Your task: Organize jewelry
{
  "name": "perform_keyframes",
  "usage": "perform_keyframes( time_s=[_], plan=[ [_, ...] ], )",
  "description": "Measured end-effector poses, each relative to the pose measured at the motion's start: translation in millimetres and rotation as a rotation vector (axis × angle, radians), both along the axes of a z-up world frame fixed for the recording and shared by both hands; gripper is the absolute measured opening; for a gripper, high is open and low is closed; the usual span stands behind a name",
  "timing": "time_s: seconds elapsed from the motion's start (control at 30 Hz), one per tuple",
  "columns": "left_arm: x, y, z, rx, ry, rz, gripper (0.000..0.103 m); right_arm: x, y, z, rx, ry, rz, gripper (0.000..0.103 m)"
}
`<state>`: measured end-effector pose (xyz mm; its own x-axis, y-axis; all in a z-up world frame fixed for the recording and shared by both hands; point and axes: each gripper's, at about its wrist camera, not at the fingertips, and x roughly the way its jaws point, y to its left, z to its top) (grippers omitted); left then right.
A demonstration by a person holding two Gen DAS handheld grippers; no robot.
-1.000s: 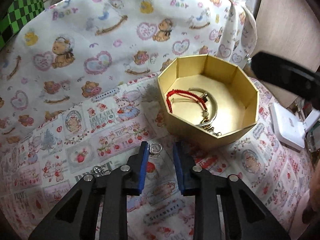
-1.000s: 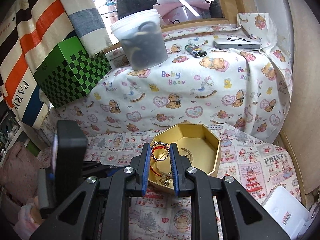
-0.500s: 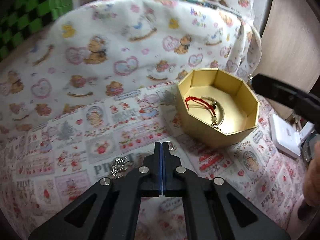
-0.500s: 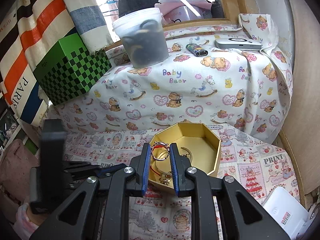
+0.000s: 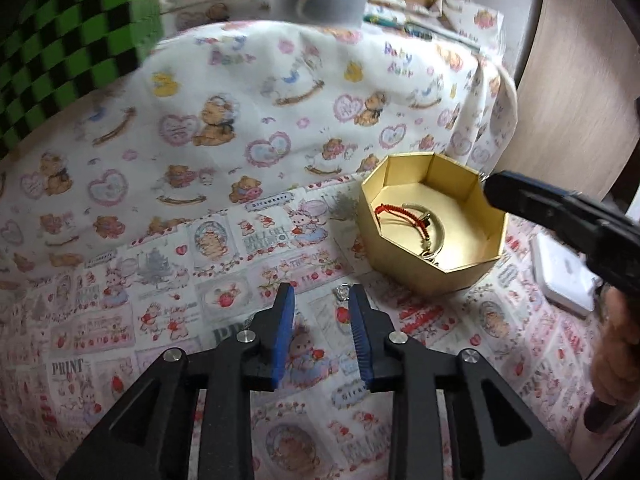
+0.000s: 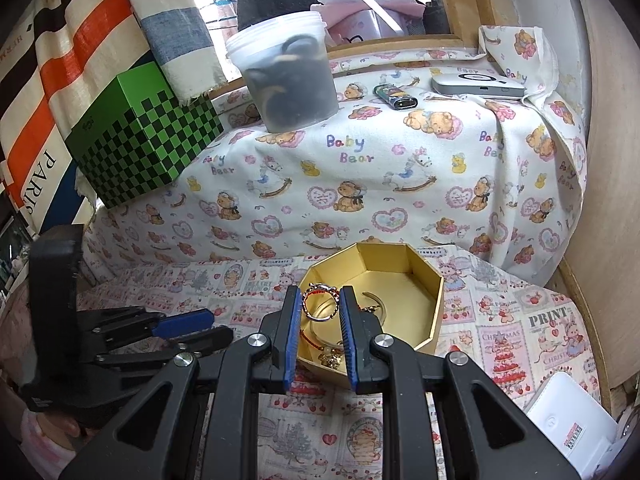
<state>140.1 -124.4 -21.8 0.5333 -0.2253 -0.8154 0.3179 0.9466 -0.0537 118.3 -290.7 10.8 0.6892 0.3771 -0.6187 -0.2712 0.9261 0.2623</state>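
Gold octagonal box (image 5: 430,276), open, right of centre on the cloth, holding a red beaded bracelet (image 5: 394,213) and metal bangle (image 5: 436,228). Small silver ring (image 5: 342,291) lies loose at lower centre. Gold-red ring (image 6: 320,304) pinched over the box.

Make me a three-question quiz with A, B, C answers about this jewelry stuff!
1. Where is the red bracelet? A) in the gold box B) on the floor C) in a drawer
2. What colours is the checkered box? A) red, white B) green, black C) blue, yellow
3. What is the right gripper doing? A) wide open, empty B) gripping a pen C) gripping a ring
A: it lies inside the box. B: its squares show that. C: the ring sits pinched in its jaws.
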Motion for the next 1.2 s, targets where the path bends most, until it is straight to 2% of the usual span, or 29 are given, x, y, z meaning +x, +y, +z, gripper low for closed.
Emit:
perform_keyframes(
  time_s=[0.17,0.3,0.4,0.5,0.63,0.8,1.03,1.2],
  plan=[
    [20.3,-26.4,-18.3,0.068,0.010,-0.013,0.027,-0.2,0.0,0.4,0.000,0.000,0.000,0.020],
    [30.2,-28.7,-31.5,0.044,0.068,-0.016,0.027,0.0,-1.3,0.9,0.001,-0.001,-0.003,0.020],
    [30.1,-28.8,-33.1,0.045,0.057,-0.020,0.027,0.2,-1.6,1.4,0.000,-0.001,-0.005,0.020],
    [30.5,-26.9,-33.2,0.048,0.058,-0.012,0.013,0.5,-1.7,1.3,-0.001,-0.001,-0.006,0.020],
    [26.1,-19.9,-29.2,0.040,0.056,-0.001,0.012,1.0,-2.6,0.9,-0.004,0.000,-0.010,0.020],
    [13.5,-5.7,-11.9,0.019,0.023,0.016,0.012,-0.3,-2.6,2.3,-0.006,-0.006,-0.019,0.020],
    [-4.9,9.9,28.0,-0.045,-0.046,0.027,0.012,-3.2,-8.4,7.1,0.007,-0.020,-0.033,0.020],
    [-10.4,12.1,49.8,-0.139,-0.091,0.023,0.012,-4.6,-15.4,11.1,0.031,-0.035,-0.047,0.020]
  ],
)
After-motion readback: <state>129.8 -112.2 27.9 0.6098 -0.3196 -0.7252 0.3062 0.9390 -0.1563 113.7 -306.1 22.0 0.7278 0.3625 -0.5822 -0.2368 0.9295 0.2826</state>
